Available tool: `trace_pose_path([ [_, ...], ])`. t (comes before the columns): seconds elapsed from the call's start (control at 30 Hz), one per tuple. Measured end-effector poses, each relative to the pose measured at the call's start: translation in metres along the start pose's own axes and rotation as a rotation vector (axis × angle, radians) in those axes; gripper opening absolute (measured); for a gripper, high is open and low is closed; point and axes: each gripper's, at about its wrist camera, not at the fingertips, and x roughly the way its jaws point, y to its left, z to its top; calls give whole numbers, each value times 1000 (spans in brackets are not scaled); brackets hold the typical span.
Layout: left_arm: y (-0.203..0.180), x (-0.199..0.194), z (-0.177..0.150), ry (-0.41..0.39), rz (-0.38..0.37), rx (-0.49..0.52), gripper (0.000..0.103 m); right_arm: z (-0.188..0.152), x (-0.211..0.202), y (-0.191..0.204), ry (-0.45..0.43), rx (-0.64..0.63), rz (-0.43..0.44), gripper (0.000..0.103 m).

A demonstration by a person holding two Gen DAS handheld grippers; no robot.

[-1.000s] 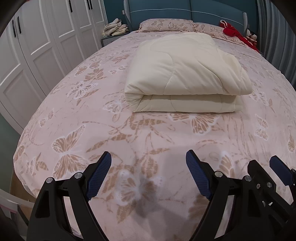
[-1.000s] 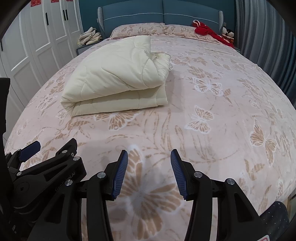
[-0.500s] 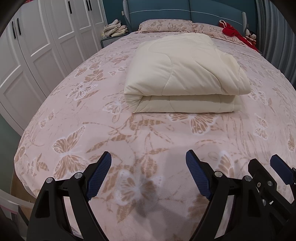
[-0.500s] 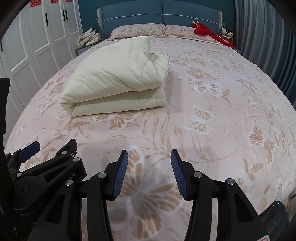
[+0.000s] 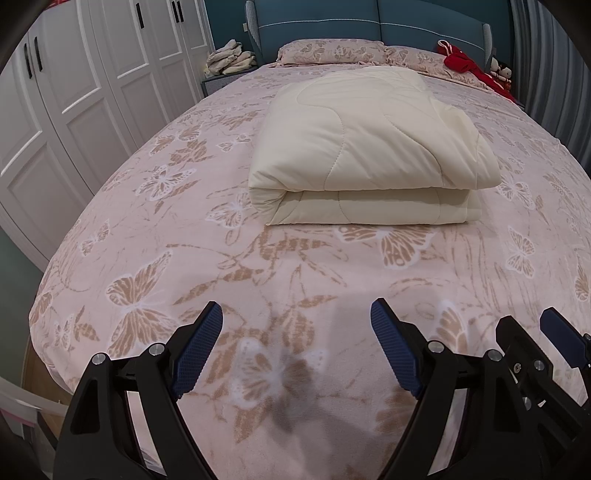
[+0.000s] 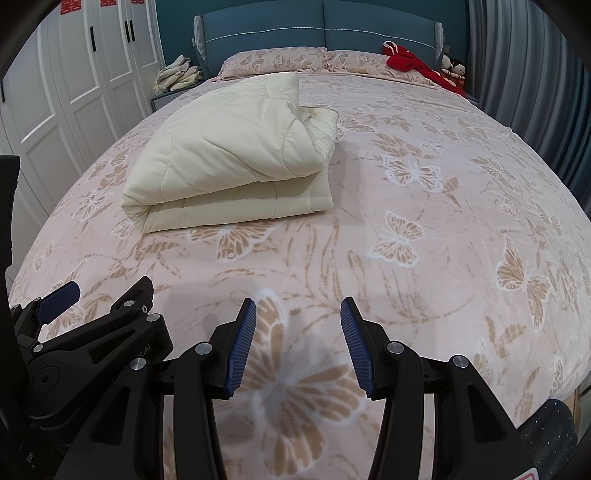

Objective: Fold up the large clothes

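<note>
A cream quilted comforter [image 5: 369, 147] lies folded in a thick stack on the pink butterfly bedspread [image 5: 184, 240], in the middle of the bed. It also shows in the right wrist view [image 6: 229, 155], left of centre. My left gripper [image 5: 295, 332] is open and empty, held over the bedspread near the foot of the bed, well short of the comforter. My right gripper [image 6: 298, 328] is open and empty, close beside the left one. Part of the right gripper [image 5: 554, 339] shows at the left wrist view's right edge.
White wardrobe doors [image 5: 74, 92] stand along the left. A nightstand with a pile of pale cloth [image 5: 229, 59] is by the blue headboard [image 5: 369, 22]. Pillows [image 6: 277, 61] and a red garment [image 6: 410, 62] lie at the head. Grey curtains [image 6: 535, 74] hang on the right.
Both grippers have drawn back and risen very slightly; the comforter sits a little farther away in view. Jaws keep the same opening.
</note>
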Motion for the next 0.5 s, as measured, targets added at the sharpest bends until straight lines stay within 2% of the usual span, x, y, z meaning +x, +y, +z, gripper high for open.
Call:
trace_pose_path([
  [0.5, 1, -6, 0, -15, 23, 2, 79, 0, -3, 1, -4, 6, -5, 49],
])
